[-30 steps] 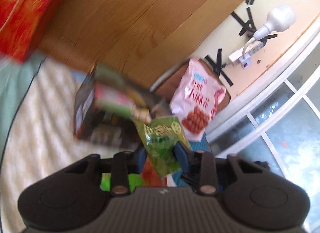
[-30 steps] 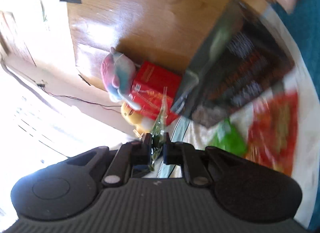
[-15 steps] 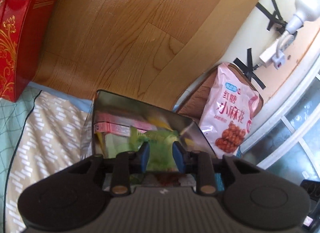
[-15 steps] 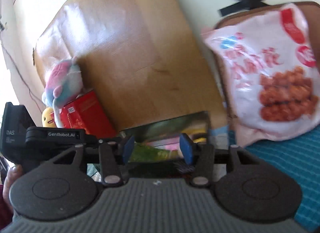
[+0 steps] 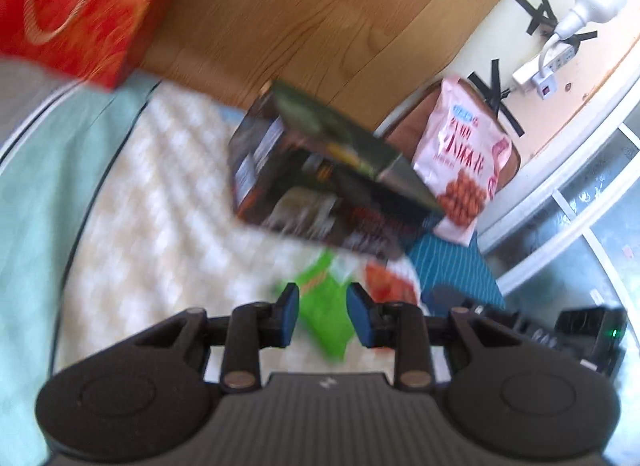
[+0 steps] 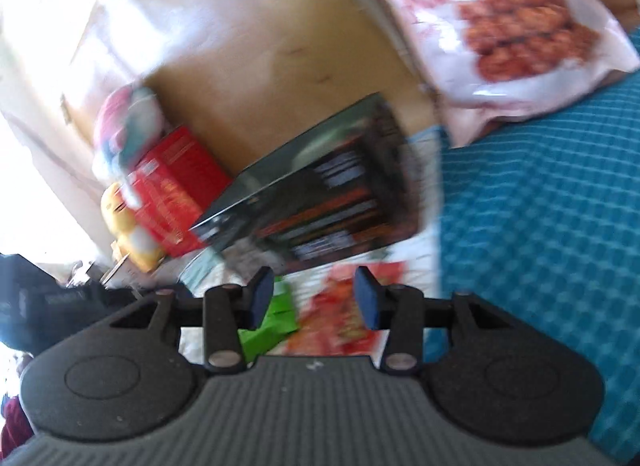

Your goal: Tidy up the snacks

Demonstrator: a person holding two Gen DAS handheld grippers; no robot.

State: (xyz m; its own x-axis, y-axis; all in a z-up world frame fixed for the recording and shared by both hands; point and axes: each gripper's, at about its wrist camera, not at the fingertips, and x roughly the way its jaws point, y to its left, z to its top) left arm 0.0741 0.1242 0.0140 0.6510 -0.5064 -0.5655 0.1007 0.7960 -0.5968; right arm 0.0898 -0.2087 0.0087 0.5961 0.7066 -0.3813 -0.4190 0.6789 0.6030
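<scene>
A dark open-topped snack box (image 5: pixel 320 181) stands on the patterned cloth; it also shows in the right wrist view (image 6: pixel 332 193). A green snack packet (image 5: pixel 326 316) and a red packet (image 5: pixel 386 284) lie on the cloth in front of it. My left gripper (image 5: pixel 322 314) is open and empty, hovering above the green packet. My right gripper (image 6: pixel 314 298) is open and empty above the red packet (image 6: pixel 348 314) and the green packet (image 6: pixel 272 322). A big pink snack bag (image 5: pixel 464 161) leans at the back right; it also shows in the right wrist view (image 6: pixel 512 25). Both views are blurred.
A red gift box (image 5: pixel 80 13) stands at the far left against a wooden panel (image 5: pixel 300 17). A plush toy (image 6: pixel 128 125) sits on a red box (image 6: pixel 172 189). A blue checked cloth (image 6: pixel 540 205) covers the right side. A power strip (image 5: pixel 544 61) hangs on the wall.
Both grippers held a green packet one second ago and carried it over the box. Now both are open, empty and drawn back from the box.
</scene>
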